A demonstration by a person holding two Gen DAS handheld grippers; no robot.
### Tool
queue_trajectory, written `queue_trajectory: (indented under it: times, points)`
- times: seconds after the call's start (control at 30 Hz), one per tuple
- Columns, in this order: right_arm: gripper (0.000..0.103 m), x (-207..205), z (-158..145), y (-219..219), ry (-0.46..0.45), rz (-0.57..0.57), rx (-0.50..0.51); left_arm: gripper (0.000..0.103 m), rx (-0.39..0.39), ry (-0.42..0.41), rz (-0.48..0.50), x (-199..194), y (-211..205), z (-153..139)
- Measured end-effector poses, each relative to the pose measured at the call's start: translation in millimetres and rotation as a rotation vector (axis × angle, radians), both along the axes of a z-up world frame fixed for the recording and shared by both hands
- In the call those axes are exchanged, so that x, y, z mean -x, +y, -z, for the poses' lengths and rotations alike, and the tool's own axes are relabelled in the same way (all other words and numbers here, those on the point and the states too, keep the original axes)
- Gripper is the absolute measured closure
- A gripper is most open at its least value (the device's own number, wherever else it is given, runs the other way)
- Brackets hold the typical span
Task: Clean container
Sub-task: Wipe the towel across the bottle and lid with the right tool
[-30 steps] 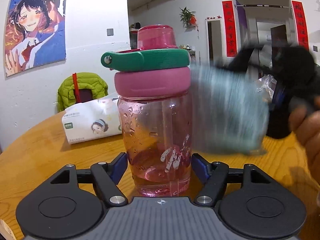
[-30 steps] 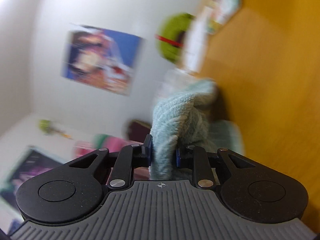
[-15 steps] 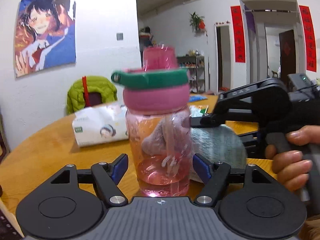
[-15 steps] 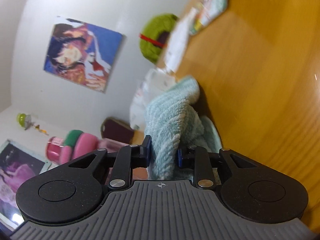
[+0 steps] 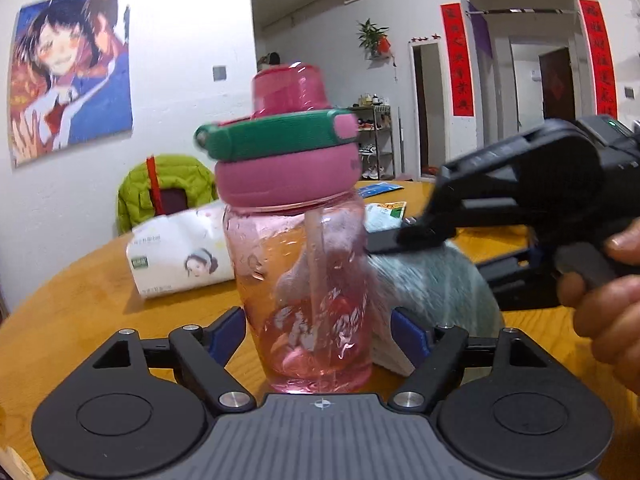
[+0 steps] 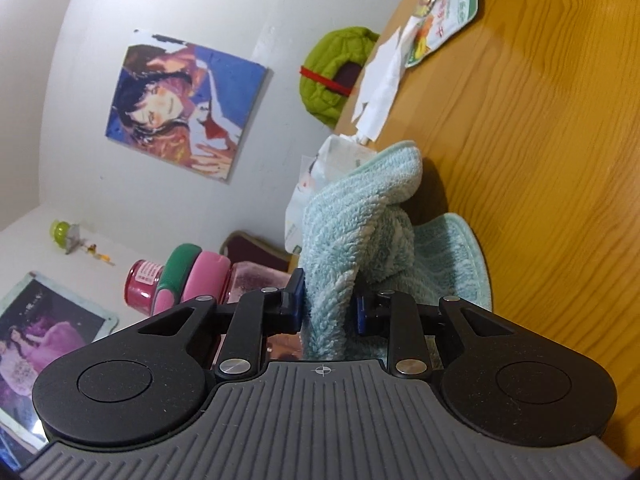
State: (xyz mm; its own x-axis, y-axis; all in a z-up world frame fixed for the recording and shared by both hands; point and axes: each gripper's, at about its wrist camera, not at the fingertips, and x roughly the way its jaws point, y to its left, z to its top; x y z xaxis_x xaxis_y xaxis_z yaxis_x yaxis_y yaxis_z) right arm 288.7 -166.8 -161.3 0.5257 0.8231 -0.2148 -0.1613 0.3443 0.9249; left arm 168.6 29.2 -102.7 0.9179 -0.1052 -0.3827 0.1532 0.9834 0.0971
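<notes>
Your left tool (image 5: 318,330) sits around the bottom of the pink bottle (image 5: 298,280). Its 2 blue fingers (image 5: 226,336) are spread wide, 1 on each side of the bottle, and you can see a small gap on each side, so it is not squeezing. The bottle stands on the wooden counter (image 5: 80,320), leaning a little, with its pink and green lid (image 5: 286,156) on top.

Your right tool (image 6: 327,308) is pinched tight on the fluffy blue cloth (image 6: 360,220). From the left camera, the cloth (image 5: 432,280) is bunched right beside the bottle's side, but it is too blurry to tell if they touch.

Water drops show on the bottle wall, and a little pink water sits at the bottom. So the cleaning looks like it is in the middle. The side near the cloth is being rubbed, I think. The far side, the lid and the bottom likely need wiping too.

A pack of tissues (image 5: 180,252) lies behind the bottle.
</notes>
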Motion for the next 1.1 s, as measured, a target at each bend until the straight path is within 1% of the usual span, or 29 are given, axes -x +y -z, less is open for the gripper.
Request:
queue_trajectory:
  times: [0.07, 0.17, 0.23, 0.27, 0.33, 0.37, 0.4, 0.43, 0.47, 0.5, 0.57, 0.6, 0.63, 0.73, 0.77, 0.83, 0.87, 0.9, 0.97, 1.0, 1.03, 1.07, 1.1]
  points:
    - [0.074, 0, -1, 3, 0.003, -0.004, 0.040, 0.024, 0.012, 0.013, 0.001, -1, 1, 0]
    - [0.075, 1, -1, 2, 0.004, 0.007, 0.078, 0.025, -0.015, 0.010, -0.001, 0, -2, 1]
    - [0.078, 3, -5, -2, -0.021, 0.039, 0.105, 0.034, -0.030, 0.004, -0.007, 1, -3, 2]
    - [0.079, 6, -9, -4, -0.046, 0.055, 0.109, 0.035, -0.029, 0.003, -0.007, 1, -3, 2]
    - [0.083, 11, -15, -13, -0.120, 0.067, 0.003, 0.035, -0.028, 0.003, -0.008, 0, -2, 2]
    - [0.083, 12, -15, -18, -0.145, 0.053, -0.089, 0.035, -0.027, 0.002, -0.008, 0, -2, 2]
    - [0.083, 12, -13, -22, -0.162, 0.023, -0.223, 0.035, -0.026, 0.002, -0.008, 0, -1, 3]
    - [0.083, 10, -8, -25, -0.164, -0.013, -0.369, 0.035, -0.025, 0.002, -0.008, -1, -1, 3]
    - [0.083, 9, -5, -26, -0.158, -0.034, -0.449, 0.035, -0.024, 0.001, -0.009, -1, -1, 3]
    - [0.083, 7, -2, -25, -0.142, -0.049, -0.479, 0.035, -0.024, 0.001, -0.009, -1, 0, 3]
    - [0.083, 2, 5, -15, -0.069, -0.067, -0.415, 0.035, -0.022, 0.000, -0.009, -2, 0, 4]
    - [0.082, -1, 10, -9, -0.024, -0.058, -0.373, 0.035, -0.021, 0.000, -0.010, -2, 1, 4]
    - [0.082, -3, 16, -6, 0.026, -0.048, -0.318, 0.035, -0.020, 0.000, -0.012, -2, 1, 4]
    - [0.081, -10, 29, 0, 0.159, -0.021, -0.096, 0.035, -0.023, -0.001, -0.009, -2, 0, 4]
    - [0.081, -11, 32, 2, 0.173, -0.013, -0.064, 0.035, -0.026, -0.001, -0.010, -2, 0, 4]
    - [0.081, -10, 27, 3, 0.152, -0.014, -0.031, 0.035, -0.020, -0.001, -0.006, -2, 0, 4]
    - [0.081, -7, 22, 2, 0.118, -0.005, -0.031, 0.035, -0.019, -0.001, -0.005, -2, 1, 4]
    - [0.081, -4, 17, 0, 0.073, 0.003, -0.072, 0.035, -0.021, -0.002, -0.005, -2, 0, 4]
    - [0.081, 1, 6, -9, -0.045, -0.010, -0.261, 0.035, -0.022, -0.003, -0.004, -2, 0, 5]
    - [0.082, 4, 2, -12, -0.087, -0.021, -0.327, 0.035, -0.023, -0.003, -0.001, -2, 0, 5]
    - [0.082, 5, -2, -14, -0.119, -0.035, -0.364, 0.035, -0.024, -0.004, 0.002, -2, -1, 5]
    - [0.082, 6, -4, -13, -0.123, -0.045, -0.353, 0.035, -0.026, -0.005, 0.004, -2, -1, 5]
    - [0.081, 4, -1, -11, -0.091, -0.041, -0.315, 0.035, -0.026, -0.006, 0.002, -2, -1, 5]
